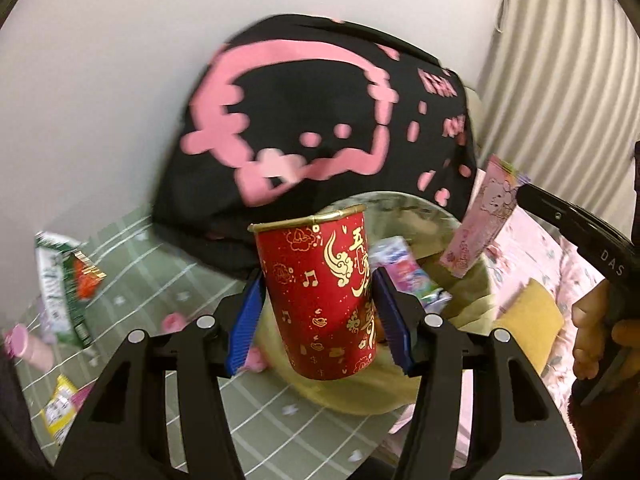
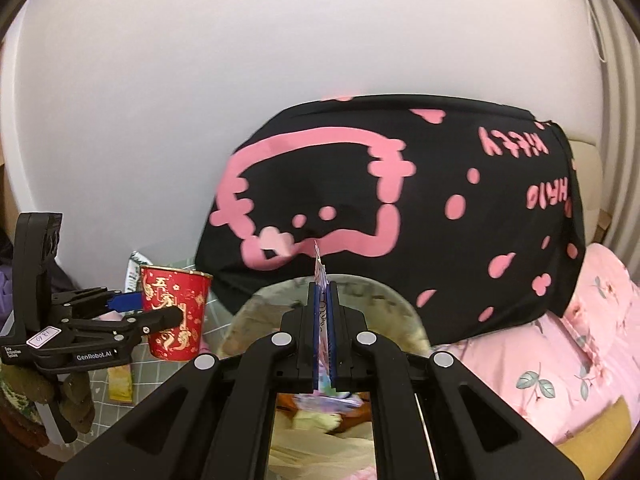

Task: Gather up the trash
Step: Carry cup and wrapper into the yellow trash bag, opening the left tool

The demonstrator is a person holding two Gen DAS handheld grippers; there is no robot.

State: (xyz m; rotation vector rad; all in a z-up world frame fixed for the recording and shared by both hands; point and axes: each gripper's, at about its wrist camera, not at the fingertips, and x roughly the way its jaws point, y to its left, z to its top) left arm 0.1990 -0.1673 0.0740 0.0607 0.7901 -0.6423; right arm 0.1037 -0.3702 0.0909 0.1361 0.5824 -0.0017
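Note:
A red paper cup (image 1: 320,296) with gold print stands upright between the blue pads of my left gripper (image 1: 320,310), which is shut on it. Just behind the cup gapes a beige trash bag (image 1: 400,200) holding a few colourful wrappers (image 1: 404,272). At the right, my right gripper (image 1: 522,194) pinches a thin pink wrapper (image 1: 480,224) above the bag's far edge. In the right wrist view the right gripper (image 2: 323,294) is shut on that wrapper (image 2: 320,268) over the bag's rim (image 2: 384,292). The left gripper (image 2: 150,308) holds the cup (image 2: 176,292) at the left.
A black pillow (image 1: 320,120) with pink print leans on the white wall behind the bag. A green-and-white packet (image 1: 60,280), a pink bottle (image 1: 28,344) and a yellow packet (image 1: 60,408) lie on the green checked cloth. Pink floral bedding (image 2: 560,340) lies to the right.

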